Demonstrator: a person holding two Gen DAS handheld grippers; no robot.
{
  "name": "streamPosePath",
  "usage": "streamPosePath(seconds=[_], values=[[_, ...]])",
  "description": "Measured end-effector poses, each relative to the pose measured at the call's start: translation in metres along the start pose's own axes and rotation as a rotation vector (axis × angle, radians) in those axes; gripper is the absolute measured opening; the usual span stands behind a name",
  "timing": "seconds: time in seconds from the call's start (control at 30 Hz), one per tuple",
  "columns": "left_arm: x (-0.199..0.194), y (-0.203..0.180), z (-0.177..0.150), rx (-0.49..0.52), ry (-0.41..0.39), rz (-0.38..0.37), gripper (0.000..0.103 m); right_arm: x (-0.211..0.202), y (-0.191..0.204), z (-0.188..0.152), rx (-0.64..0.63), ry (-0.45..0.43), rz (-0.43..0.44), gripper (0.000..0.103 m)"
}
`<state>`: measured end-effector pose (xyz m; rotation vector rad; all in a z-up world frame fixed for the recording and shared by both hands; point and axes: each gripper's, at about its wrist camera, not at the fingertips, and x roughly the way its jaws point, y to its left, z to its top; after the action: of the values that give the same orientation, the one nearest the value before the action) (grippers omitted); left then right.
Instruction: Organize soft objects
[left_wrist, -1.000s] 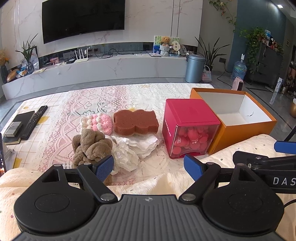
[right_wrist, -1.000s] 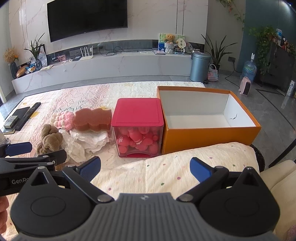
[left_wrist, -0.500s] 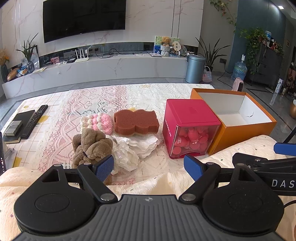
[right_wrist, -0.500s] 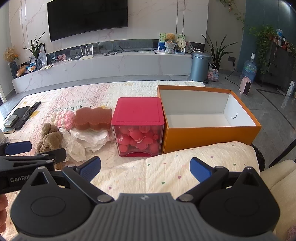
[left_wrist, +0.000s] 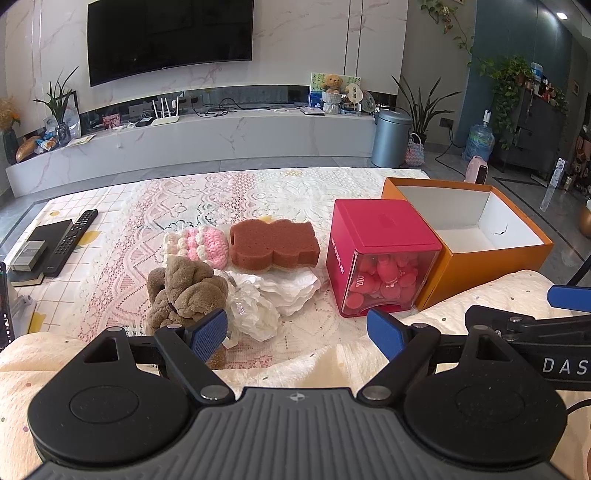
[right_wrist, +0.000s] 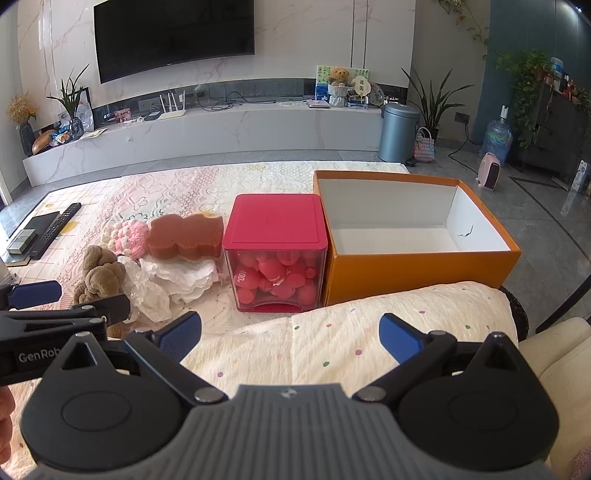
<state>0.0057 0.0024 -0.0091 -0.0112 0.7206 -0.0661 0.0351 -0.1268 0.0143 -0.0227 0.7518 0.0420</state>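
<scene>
On the lace tablecloth lie a brown sponge (left_wrist: 274, 243), a pink and cream crochet piece (left_wrist: 199, 245), a brown plush toy (left_wrist: 186, 290), a white crumpled cloth (left_wrist: 284, 290) and a crumpled clear bag (left_wrist: 251, 310). A red-lidded clear box (left_wrist: 382, 256) holds pink soft pieces. An open, empty orange box (left_wrist: 480, 254) stands to its right. My left gripper (left_wrist: 297, 330) is open and empty, just short of the plush toy. My right gripper (right_wrist: 290, 334) is open and empty, over a dotted cushion (right_wrist: 351, 332) in front of the boxes.
A remote control (left_wrist: 70, 242) and a dark book with a small grey box lie at the table's left edge. The dotted cushion (left_wrist: 332, 362) lies under both grippers. A TV wall, a grey bin (left_wrist: 389, 138) and plants stand behind.
Both views have shifted very slightly closer to the table. Nothing on the table has moved and both grippers stay open.
</scene>
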Motion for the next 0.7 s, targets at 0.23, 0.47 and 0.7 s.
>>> streamPosePath(seconds=[0.23, 0.47, 0.7], values=[[0.0000, 0.0001, 0.0000, 0.000, 0.001, -0.001, 0.100, -0.0002, 0.0006, 0.0003, -0.001, 0.001, 0.000, 0.100], [0.0001, 0.0000, -0.0001, 0.000, 0.001, 0.000, 0.100, 0.0000, 0.0008, 0.0002, -0.003, 0.000, -0.001, 0.100], [-0.0005, 0.0023, -0.0016, 0.003, -0.001, 0.002, 0.100, 0.0023, 0.0053, -0.0006, -0.009, 0.004, -0.004, 0.100]])
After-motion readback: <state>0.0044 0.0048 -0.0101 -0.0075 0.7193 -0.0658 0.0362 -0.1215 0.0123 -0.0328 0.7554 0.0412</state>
